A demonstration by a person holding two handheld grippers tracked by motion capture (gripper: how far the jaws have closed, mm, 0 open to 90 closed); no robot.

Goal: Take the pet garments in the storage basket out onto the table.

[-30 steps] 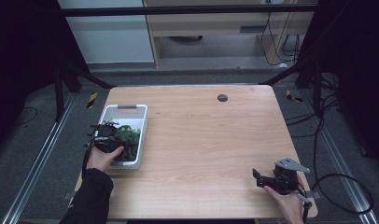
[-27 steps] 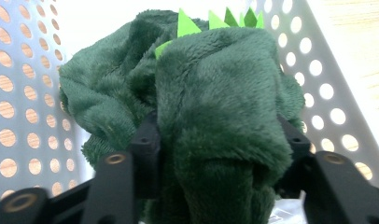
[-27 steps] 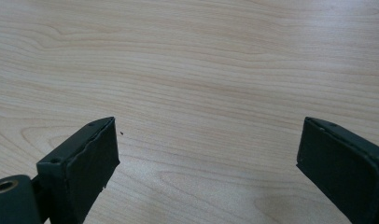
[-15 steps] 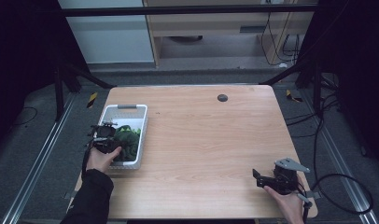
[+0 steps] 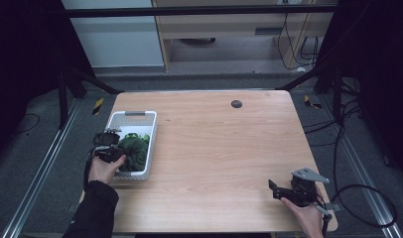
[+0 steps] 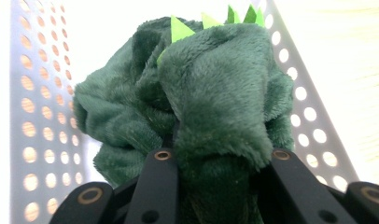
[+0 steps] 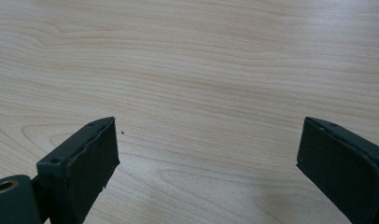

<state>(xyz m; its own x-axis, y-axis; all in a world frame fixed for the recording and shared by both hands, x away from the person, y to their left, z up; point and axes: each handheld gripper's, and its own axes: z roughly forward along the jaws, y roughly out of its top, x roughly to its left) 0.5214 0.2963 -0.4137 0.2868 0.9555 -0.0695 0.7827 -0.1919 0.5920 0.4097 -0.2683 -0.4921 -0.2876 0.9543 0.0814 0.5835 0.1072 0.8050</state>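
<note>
One dark green plush toy [image 6: 211, 107], soft and crumpled, with a row of bright lime felt spikes along its top edge, lies inside the white perforated plastic basket [image 5: 136, 119] at the left side of the table. In the left gripper view the plush bulges up between the two black jaws, which press into its lower folds from either side, so the left gripper [image 6: 220, 161] is clamped on the toy. From the high view the same left gripper [image 5: 109, 145] sits over the basket's near left edge, with the person's left hand [image 5: 104, 168] behind it and a dark sleeve [image 5: 93, 210] running to the bottom of the picture. Whether the toy rests on the basket floor or is lifted slightly off it is hard to tell from these angles.

The basket's holed walls rise on both sides of the plush, and the light wooden table [image 5: 224, 148] shows beyond the right wall.

Well apart, near the table's front right corner, the right gripper [image 5: 279, 189] is held in the person's right hand [image 5: 306, 215]. Its jaws stand wide apart over bare wood grain, grasping nothing. A small dark round disc [image 5: 236, 103] lies near the far edge of the table.
</note>
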